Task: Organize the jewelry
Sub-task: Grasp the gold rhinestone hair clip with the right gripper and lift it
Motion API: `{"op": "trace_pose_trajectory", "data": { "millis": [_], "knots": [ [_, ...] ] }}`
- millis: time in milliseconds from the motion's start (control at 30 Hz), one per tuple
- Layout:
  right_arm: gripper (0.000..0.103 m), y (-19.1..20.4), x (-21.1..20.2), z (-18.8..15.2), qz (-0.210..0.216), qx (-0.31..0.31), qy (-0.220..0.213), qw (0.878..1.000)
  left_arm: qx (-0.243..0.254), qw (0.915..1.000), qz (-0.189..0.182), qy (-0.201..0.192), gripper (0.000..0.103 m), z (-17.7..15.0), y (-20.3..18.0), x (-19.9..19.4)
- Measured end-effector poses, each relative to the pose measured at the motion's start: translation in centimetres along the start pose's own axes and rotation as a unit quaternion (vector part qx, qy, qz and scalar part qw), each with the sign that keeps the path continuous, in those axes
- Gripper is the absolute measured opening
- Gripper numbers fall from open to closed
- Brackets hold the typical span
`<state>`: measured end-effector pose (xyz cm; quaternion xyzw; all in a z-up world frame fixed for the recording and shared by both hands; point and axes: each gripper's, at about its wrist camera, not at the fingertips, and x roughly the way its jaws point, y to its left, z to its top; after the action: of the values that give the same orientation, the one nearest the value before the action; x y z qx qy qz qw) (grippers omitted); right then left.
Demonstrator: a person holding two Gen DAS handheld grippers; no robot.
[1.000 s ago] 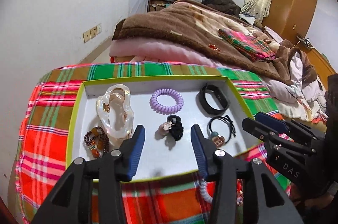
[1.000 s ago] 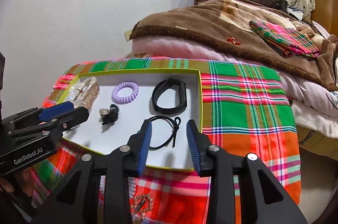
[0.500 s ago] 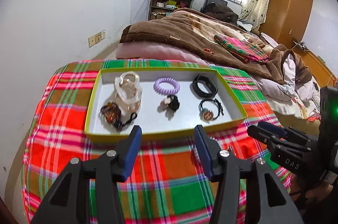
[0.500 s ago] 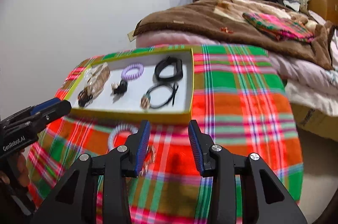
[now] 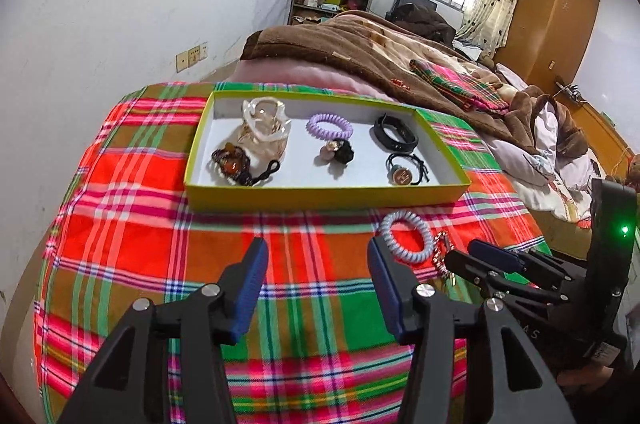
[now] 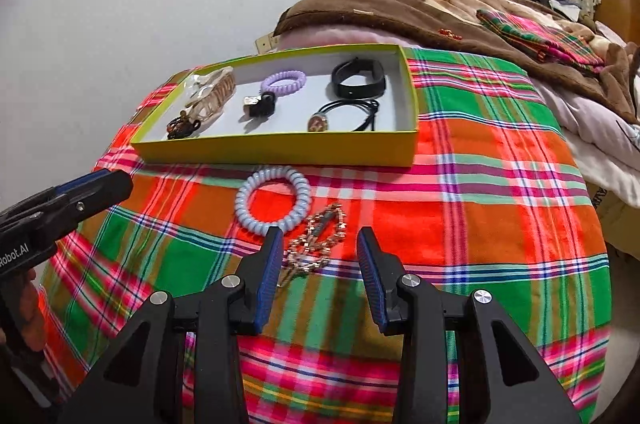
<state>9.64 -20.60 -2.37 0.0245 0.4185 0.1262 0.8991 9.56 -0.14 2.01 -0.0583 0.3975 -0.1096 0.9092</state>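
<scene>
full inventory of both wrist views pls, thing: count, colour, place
tray: 1, yellow-green rim, white inside, on the plaid cloth
clear hair claw: 1, clear, tray's left end
bead bracelet: 1, brown, tray's near left corner
coil hair tie: 1, lilac, tray middle, far side
black hair tie with charm: 1, tray middle
black band: 1, tray right, far side
cord with round pendant: 1, black, tray right, near side
pale coil tie: 1, pale blue, on cloth outside the tray
chain bracelet: 1, gold, on cloth beside the pale coil
plaid cloth: 1, red-green
left gripper: open, empty
right gripper: open, over the chain
</scene>
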Motion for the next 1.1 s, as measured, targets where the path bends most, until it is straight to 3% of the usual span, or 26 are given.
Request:
{"op": "trace_pose_trajectory", "data": {
  "millis": [367, 467, 800, 833, 867, 1100],
  "knots": [
    [0.038, 1.3, 0.7, 0.1, -0.032, -0.02, -0.003, 0.999, -0.004, 1.0, -0.005, 0.005, 0.054, -0.5, 0.6, 0.1],
    [0.023, 1.3, 0.9, 0.1, -0.036, -0.021, 0.004, 0.999, -0.004, 1.0, -0.005, 0.007, 0.054, -0.5, 0.5, 0.1],
    [0.019, 0.8, 0.4, -0.1, -0.035, -0.02, -0.005, 0.999, 0.0, 0.9999, -0.007, 0.014, 0.054, -0.5, 0.0, 0.6],
    [0.003, 0.7, 0.3, -0.1, -0.031, -0.017, -0.006, 0.999, 0.0, 0.9999, -0.008, 0.015, 0.054, -0.4, 0.0, 0.7],
    [0.0, 0.5, 0.2, -0.1, -0.03, -0.016, -0.007, 0.999, 0.0, 0.9998, -0.009, 0.016, 0.054, -0.4, -0.1, 0.8],
    [0.0, -0.3, -0.3, 0.0, -0.029, -0.01, -0.01, 0.999, 0.001, 0.9996, -0.015, 0.026, 0.054, -0.4, -0.6, 1.5]
  ]
}}
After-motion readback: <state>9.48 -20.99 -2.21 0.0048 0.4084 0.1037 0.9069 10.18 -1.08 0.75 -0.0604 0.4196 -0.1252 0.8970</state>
